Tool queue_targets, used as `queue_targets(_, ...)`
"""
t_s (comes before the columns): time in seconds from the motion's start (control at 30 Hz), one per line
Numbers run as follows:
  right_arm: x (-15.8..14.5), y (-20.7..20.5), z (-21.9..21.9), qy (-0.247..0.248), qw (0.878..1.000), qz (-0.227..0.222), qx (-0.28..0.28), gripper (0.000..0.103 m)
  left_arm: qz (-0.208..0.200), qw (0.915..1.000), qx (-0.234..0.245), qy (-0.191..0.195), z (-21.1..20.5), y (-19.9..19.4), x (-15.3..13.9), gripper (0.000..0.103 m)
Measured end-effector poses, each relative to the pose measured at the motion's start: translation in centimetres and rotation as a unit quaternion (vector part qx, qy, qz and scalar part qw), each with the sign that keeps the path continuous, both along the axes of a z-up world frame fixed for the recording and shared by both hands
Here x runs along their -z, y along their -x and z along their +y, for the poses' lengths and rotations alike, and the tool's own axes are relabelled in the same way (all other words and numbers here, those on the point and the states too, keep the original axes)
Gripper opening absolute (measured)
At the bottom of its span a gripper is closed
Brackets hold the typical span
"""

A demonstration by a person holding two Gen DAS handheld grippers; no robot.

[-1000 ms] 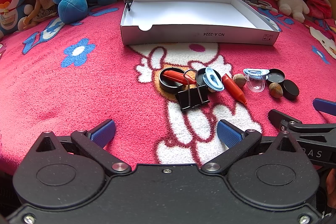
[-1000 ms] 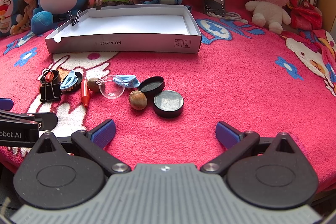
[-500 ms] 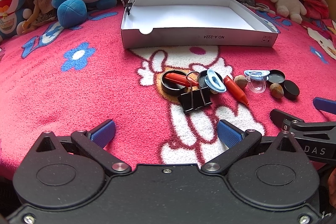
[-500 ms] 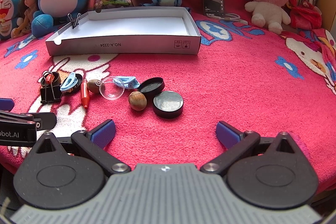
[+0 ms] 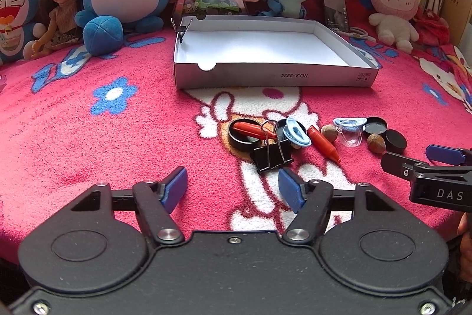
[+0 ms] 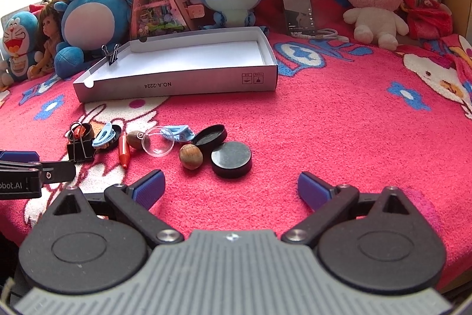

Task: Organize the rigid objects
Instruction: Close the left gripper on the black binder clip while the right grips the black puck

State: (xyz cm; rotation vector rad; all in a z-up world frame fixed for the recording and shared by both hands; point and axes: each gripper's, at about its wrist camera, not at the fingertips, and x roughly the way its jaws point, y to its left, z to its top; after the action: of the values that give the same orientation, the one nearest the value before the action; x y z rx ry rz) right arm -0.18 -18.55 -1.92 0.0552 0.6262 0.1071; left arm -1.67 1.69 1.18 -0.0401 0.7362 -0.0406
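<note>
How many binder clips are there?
2. One binder clip lies in the pile on the blanket, by the black ring; the other is clipped to the box's far left wall. None others show.

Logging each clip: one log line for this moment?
left tool open | right tool open | small items loose on blanket | box empty

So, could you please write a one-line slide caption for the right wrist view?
Open right hand-held gripper faces small objects on a pink blanket, nearest a black puck, before a white tray.
</note>
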Motion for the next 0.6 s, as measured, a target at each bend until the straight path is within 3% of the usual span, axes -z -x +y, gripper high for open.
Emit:
queue_targets(0.07,-0.2,0.0,-0.5,-0.005,1.000,-0.007,0.011,0.091,-0.005,0.9999,0.003,0.011,0.1,0.1,-0.4,0.048)
queue_targets(0.2,-0.3,-0.2,-0.9,0.014,1.000,-0.013,0.015,0.078,-0.018,0.9990,0.023,0.033,-0.6,0.2,-0.9,0.047)
queue_targets(0.43,-0.1,-0.3,-0.4,0.034,0.999,-0.021,0.009,0.066,-0.012,0.9998,0.006,0.015,-2.4,-1.9,0.7,0.044)
queue_targets(0.53,0.1,-0.6,0.1,0.043,0.999,-0.025,0.002,0.062,-0.018,0.9998,0.012,0.004,-2.9,-2.3,1.0,0.035)
queue_targets(0.6,0.2,-0.8,0.4,0.046,0.999,-0.024,-0.003,0.054,-0.020,0.9997,0.012,0.005,-3.1,-2.3,0.9,0.035)
